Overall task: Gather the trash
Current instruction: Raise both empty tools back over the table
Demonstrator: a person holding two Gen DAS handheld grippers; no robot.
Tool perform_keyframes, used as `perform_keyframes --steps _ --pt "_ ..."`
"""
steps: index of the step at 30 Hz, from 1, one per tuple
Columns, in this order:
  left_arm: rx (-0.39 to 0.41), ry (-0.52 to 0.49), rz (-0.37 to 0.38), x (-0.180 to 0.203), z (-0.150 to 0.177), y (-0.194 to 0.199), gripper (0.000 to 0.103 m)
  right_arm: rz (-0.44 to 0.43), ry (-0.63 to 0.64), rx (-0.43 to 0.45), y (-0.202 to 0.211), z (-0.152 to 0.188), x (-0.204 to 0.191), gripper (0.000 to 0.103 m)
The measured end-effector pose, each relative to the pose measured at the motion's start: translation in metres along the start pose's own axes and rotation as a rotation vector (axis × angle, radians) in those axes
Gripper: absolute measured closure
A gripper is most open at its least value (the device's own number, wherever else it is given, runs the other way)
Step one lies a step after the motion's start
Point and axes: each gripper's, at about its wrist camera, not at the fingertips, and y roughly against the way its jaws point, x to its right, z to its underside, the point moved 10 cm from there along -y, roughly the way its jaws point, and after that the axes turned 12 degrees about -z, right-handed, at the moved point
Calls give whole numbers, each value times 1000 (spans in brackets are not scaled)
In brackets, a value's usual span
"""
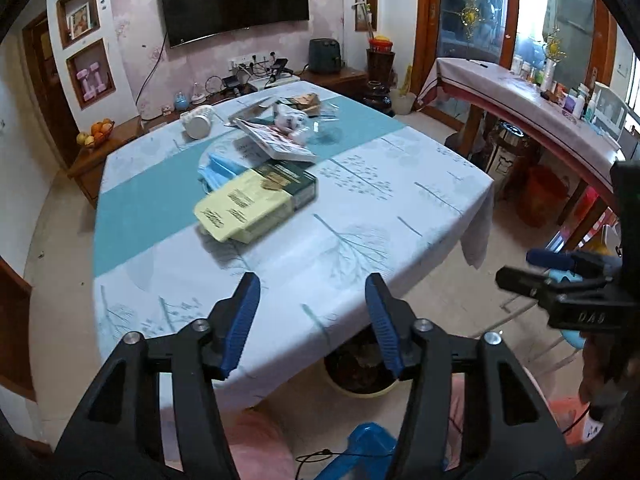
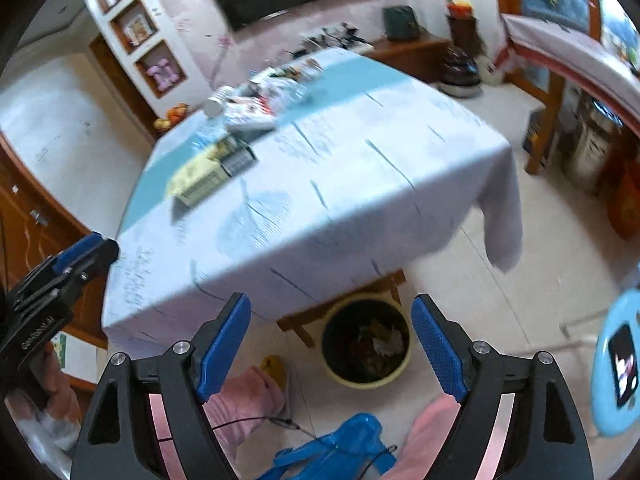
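My left gripper (image 1: pixel 312 292) hangs open over the near edge of the table (image 1: pixel 400 208), with nothing between its blue pads. My right gripper (image 2: pixel 330 304) is open wide and empty, above the floor in front of the table (image 2: pixel 360 160). Each gripper also shows at the edge of the other's view: the right gripper (image 1: pixel 560 276) and the left gripper (image 2: pixel 80 256). On the cloth lie a yellow and green box (image 1: pixel 256 200), blue face masks (image 1: pixel 220 168), a booklet (image 1: pixel 276 140), crumpled wrappers (image 1: pixel 292 118) and a white cup (image 1: pixel 198 122) on its side. A round bin (image 2: pixel 366 344) holding rubbish stands on the floor by the table.
A blue plastic stool (image 2: pixel 336 452) and the person's pink-clad legs (image 2: pixel 244 396) are below the grippers. A light blue stool (image 2: pixel 616 368) with a phone on it stands at the right. A covered sideboard (image 1: pixel 520 96) runs along the right, a TV cabinet (image 1: pixel 332 76) behind the table.
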Motion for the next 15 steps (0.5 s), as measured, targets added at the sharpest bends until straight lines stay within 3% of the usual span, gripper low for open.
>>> perform_keyframes --steps 9,15 --pt "-74 1 0 -52 -57 -9 49 9 184 8 -12 -97 -62 19" --pt "-173 89 30 -94 -94 -48 49 31 274 18 -50 -169 -101 19"
